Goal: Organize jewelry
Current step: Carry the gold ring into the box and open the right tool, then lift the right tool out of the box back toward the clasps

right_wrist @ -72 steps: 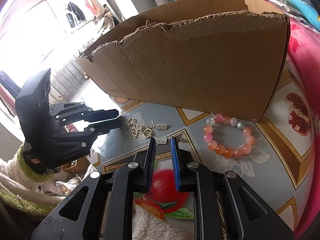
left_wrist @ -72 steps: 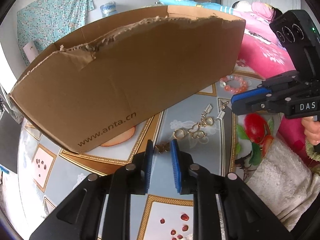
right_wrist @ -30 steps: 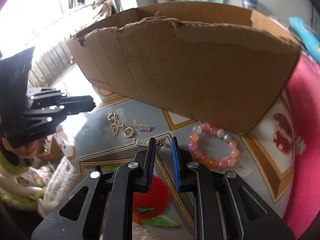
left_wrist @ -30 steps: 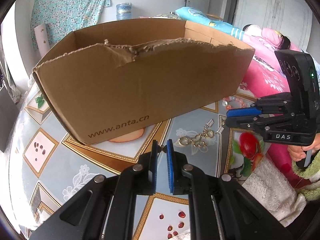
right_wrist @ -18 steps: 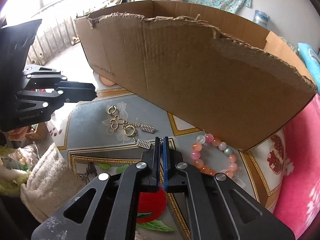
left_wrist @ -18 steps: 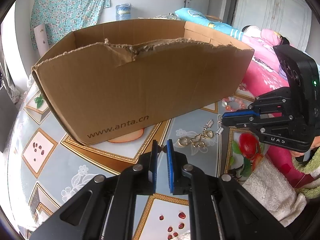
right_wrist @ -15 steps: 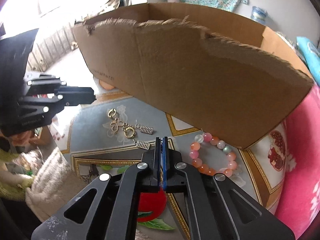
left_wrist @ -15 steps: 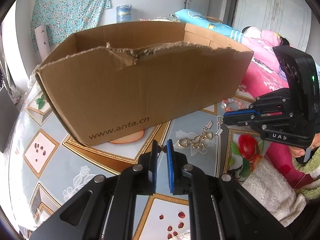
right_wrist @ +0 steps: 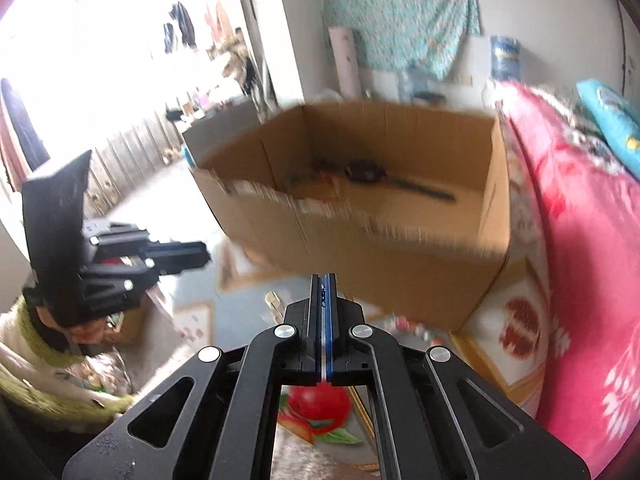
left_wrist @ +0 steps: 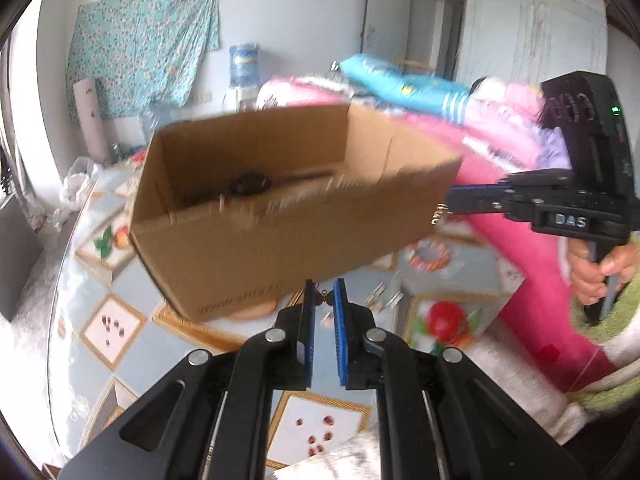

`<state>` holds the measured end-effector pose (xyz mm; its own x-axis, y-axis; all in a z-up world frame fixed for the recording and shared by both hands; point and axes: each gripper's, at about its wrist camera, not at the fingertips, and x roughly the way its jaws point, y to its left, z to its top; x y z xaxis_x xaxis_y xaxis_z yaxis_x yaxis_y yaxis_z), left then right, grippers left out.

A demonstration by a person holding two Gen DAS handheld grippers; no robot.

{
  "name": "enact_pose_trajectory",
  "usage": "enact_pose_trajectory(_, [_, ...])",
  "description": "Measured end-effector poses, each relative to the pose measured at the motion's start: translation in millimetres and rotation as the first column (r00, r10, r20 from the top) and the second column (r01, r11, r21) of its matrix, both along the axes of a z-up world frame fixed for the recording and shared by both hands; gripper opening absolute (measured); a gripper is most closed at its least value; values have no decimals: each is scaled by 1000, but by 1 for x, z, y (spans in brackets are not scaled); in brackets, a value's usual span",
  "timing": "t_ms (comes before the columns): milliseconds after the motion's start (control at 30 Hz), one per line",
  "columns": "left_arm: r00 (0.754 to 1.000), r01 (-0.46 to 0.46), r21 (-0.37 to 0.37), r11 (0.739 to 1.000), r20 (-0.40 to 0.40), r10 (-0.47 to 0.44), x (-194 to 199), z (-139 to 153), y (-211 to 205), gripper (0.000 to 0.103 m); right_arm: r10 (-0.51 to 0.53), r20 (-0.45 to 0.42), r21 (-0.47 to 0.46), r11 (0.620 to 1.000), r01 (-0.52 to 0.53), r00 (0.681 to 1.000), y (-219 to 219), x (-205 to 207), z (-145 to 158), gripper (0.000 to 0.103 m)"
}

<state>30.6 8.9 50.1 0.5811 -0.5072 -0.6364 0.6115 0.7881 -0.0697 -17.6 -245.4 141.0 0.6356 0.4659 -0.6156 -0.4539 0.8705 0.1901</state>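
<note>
I am holding the left claw (left_wrist: 323,300), low centre in its view, nearly together on a small gold earring (left_wrist: 322,299), lifting it clear of the surface (left_wrist: 72,280) toward the cardboard box (left_wrist: 280,240) at centre. At right, my right claw (left_wrist: 448,204) is clamped flat on another dangling gold piece (left_wrist: 438,214), angled down toward the box's open top, presumably for dropping.

My left wrist view looks down past its fingers (left_wrist: 306,332) from the table's (left_wrist: 86,272) near edge; my right wrist view does likewise from farther right. Both face and share the cardboard box (left_wrist: 280,256) (right_wrist: 420,276).
</note>
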Motion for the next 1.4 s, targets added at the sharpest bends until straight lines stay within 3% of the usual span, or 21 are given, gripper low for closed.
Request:
enact_pose_trajectory(133, [997, 37, -29, 999, 71, -35, 6, 41, -4, 8, 32, 47, 50, 998, -35, 998, 0, 15, 32, 0])
enact_pose_trajectory(233, [996, 51, -29, 998, 74, -49, 24, 59, -13, 8, 57, 26, 78, 995, -59, 998, 1, 40, 46, 0])
enact_pose_trajectory(400, [994, 45, -16, 999, -95, -46, 90, 57, -40, 8, 52, -105, 32, 998, -48, 993, 8, 93, 40, 0])
enact_pose_trajectory(533, [961, 36, 9, 999, -276, -32, 144, 35, -62, 8, 20, -251, -22, 999, -26, 968, 14, 141, 18, 0])
enact_pose_trajectory(733, [919, 10, 77, 997, -394, 21, 191, 8, -83, 9, -42, -346, -80, 997, 15, 937, 11, 179, -9, 4])
enact_pose_trajectory(800, [903, -3, 79, 997, -427, 37, 201, 4, -87, 16, -49, -340, -78, 997, 24, 939, 10, 182, -8, 5])
enact_pose_trajectory(867, [899, -20, 68, 997, -436, 48, 206, 3, -87, 34, -50, -334, -61, 998, 31, 941, 6, 185, -6, 6])
enact_pose_trajectory(900, [900, -29, 62, 998, -433, 53, 207, 3, -87, 36, -52, -326, -54, 998, 36, 944, 4, 183, -5, 6])
enact_pose_trajectory(1067, [902, -54, 44, 998, -426, 68, 210, 5, -84, 37, -74, -286, -16, 997, 73, 955, -3, 174, -1, 7])
enact_pose_trajectory(1400, [955, -120, -19, 993, -274, 110, 179, 45, -58, 49, -124, -196, 107, 983, 147, 973, -10, 139, 17, 18])
